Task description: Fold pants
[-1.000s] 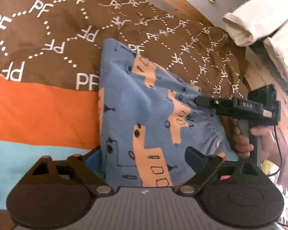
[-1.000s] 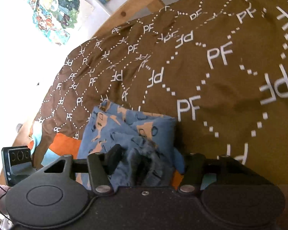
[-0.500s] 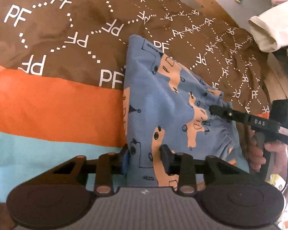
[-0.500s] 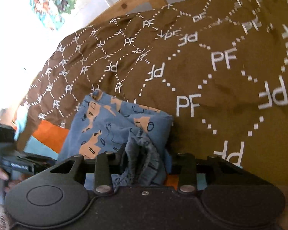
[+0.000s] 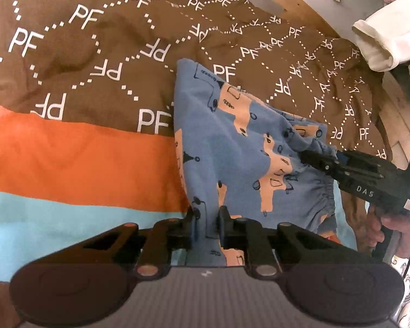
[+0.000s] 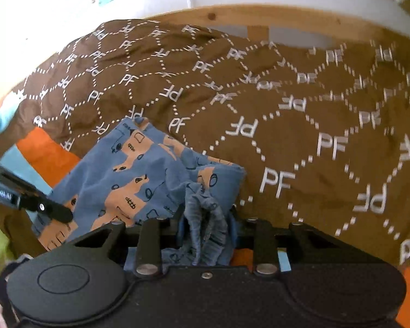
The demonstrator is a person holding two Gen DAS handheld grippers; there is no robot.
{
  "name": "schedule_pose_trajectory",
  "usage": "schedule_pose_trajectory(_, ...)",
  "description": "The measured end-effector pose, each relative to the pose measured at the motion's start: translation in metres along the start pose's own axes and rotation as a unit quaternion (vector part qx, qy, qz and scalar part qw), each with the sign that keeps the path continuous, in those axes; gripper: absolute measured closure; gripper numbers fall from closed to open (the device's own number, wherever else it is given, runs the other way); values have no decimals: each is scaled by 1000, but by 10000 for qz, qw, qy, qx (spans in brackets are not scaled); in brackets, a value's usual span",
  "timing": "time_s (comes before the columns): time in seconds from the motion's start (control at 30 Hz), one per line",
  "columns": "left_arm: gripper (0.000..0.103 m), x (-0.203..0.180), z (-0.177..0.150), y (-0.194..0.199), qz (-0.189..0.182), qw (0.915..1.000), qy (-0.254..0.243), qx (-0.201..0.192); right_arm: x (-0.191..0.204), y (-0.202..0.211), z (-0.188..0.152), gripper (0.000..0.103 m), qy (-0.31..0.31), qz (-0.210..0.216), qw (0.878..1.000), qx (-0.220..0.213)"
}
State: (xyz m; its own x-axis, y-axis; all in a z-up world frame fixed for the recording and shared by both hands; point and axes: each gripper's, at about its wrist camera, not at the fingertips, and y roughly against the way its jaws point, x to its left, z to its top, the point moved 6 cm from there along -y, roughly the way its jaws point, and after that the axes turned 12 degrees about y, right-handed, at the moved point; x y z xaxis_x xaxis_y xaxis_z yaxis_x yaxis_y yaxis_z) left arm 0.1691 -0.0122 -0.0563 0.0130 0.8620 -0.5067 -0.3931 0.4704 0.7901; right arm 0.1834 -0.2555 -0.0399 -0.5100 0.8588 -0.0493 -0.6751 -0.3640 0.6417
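Blue pants (image 5: pixel 232 142) with an orange print lie on the bed blanket, partly folded. My left gripper (image 5: pixel 207 220) has the pants' near edge between its narrow, closing jaws, and the pads press on the cloth. In the right wrist view the pants (image 6: pixel 139 169) lie at the centre left. There my right gripper (image 6: pixel 206 227) is closing on the bunched elastic waistband, which stands up between its fingers. The right gripper (image 5: pixel 307 158) also shows at the right of the left wrist view, pinching the waistband. The left gripper (image 6: pixel 60 213) tip shows at the pants' left edge.
The blanket (image 5: pixel 95 54) is brown with white "PF" lettering, plus an orange stripe (image 5: pixel 68 158) and a light blue stripe (image 5: pixel 54 213). A wooden bed rail (image 6: pixel 259 19) runs along the far side. White folded cloth (image 5: pixel 385 43) lies at the upper right. A hand (image 5: pixel 382 224) holds the right gripper.
The left jaws went from wide open to pinching the pants' near edge. The right jaws tightened on the bunched waistband, and the right gripper rolled and rose, gathering the cloth up.
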Motion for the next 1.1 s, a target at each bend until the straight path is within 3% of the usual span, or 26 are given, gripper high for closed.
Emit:
schedule_pose_trajectory(0.33,88,-12,1,17,-25,9996,-230,-145,28,23,11,80,1223,-620,9902,-275)
schedule_pose_trajectory(0.77,88,-34,9,29,-177,9986,-446,-233,33,44,28,82,1625,-985,9795,-665)
schedule_pose_trajectory(1.1,88,-56,60,28,-207,9945,-694,-763,2,41,67,82,1648,-1384,9711,-1028)
